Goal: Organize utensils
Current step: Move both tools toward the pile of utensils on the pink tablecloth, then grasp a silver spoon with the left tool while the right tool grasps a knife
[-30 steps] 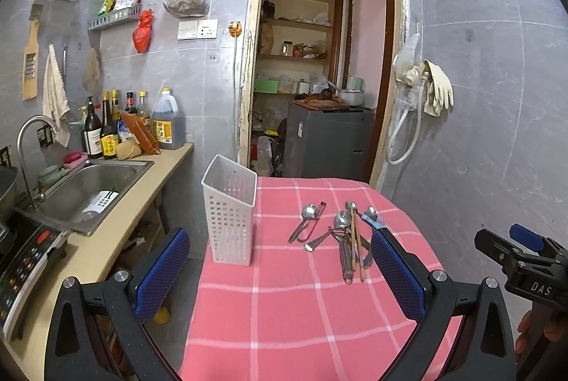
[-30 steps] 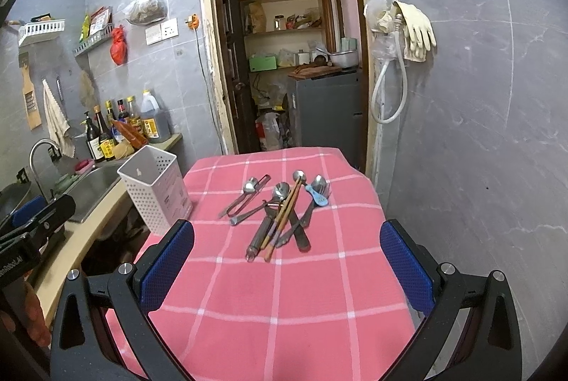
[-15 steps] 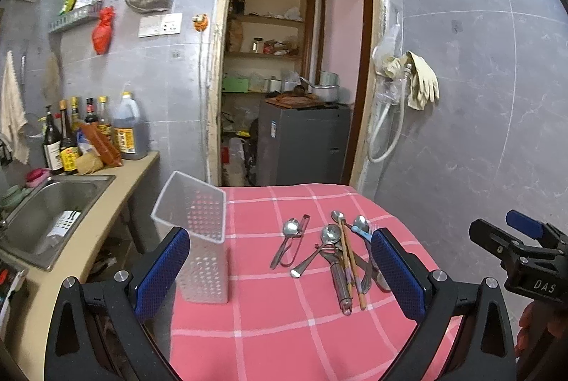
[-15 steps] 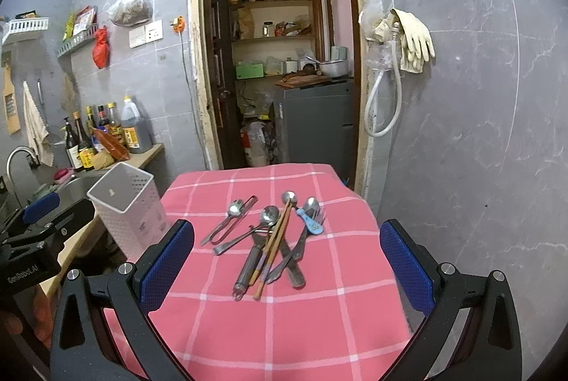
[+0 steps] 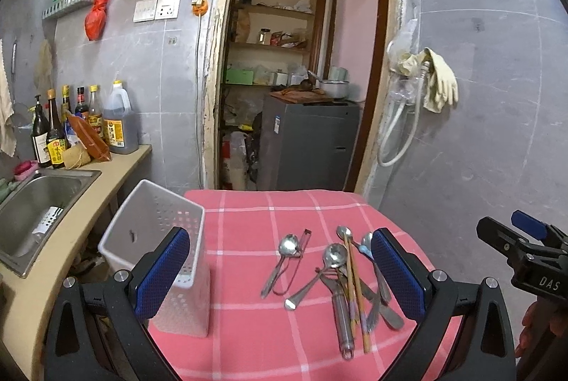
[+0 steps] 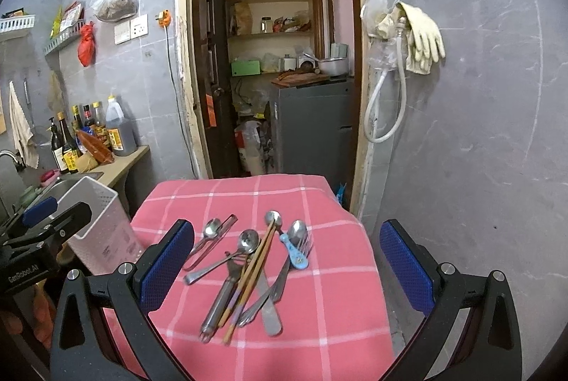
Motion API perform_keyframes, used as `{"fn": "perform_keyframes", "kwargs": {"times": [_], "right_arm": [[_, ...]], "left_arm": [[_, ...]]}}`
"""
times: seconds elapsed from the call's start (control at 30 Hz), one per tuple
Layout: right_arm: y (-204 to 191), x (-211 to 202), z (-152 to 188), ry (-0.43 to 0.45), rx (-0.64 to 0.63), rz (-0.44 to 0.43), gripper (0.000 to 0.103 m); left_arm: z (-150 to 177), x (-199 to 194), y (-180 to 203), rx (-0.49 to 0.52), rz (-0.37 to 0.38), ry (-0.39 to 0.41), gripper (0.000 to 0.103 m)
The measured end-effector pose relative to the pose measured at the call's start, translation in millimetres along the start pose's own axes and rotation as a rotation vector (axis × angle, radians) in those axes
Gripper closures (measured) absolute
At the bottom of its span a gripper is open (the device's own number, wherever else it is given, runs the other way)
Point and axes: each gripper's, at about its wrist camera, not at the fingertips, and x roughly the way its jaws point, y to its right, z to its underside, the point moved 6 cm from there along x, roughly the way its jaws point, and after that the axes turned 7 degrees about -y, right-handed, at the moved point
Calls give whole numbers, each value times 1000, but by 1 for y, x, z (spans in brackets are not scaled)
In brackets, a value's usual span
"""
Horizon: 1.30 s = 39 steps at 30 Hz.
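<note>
Both tongs, left (image 5: pixel 277 271) and right (image 6: pixel 284 262), are released, so I would lower one onto a single spoon (image 6: pixel 212 228), apart from the pile, before the white basket (image 5: pixel 156 239).

In the left wrist view, the near left side of the white perforated holder (image 5: pixel 167 260) is covered by a blue pad of the left tool (image 5: pixel 280 278), and the fork in the utensil pile (image 5: pixel 351 288) is partly masked by the other pad. The sink (image 5: pixel 21 214) is cut off by the frame's left edge. In the right wrist view, the knife (image 6: pixel 268 306) is largely buried under the chopsticks (image 6: pixel 248 281). The near edge of the worktop (image 6: pixel 319 338) is hidden behind the right tool (image 6: pixel 287 267). Bottle labels (image 6: pixel 69 161) are too small to be read.
</note>
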Motion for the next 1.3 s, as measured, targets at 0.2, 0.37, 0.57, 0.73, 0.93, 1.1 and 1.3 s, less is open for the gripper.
{"fn": "perform_keyframes", "kwargs": {"times": [0.2,0.37,0.57,0.73,0.93,1.1,1.3], "right_arm": [[9,44,-14,-22,-23,-32,1],[11,78,-21,-45,-56,-72,1],[13,116,-23,-78,-85,-135,1],[15,147,-18,-118,-84,-183,1],[16,183,-5,-174,-72,-242,1],[22,206,12,-231,-54,-274,9],[30,231,36,-310,-28,-289,32]], "left_arm": [[-8,35,8,-10,-29,-12,0],[-10,68,16,-10,-33,-35,0],[-7,105,25,-13,-38,-75,0],[-1,132,29,-6,-42,-110,1],[9,165,32,-6,-14,-176,14],[21,187,43,2,43,-237,28],[35,219,60,15,131,-322,44]]}}
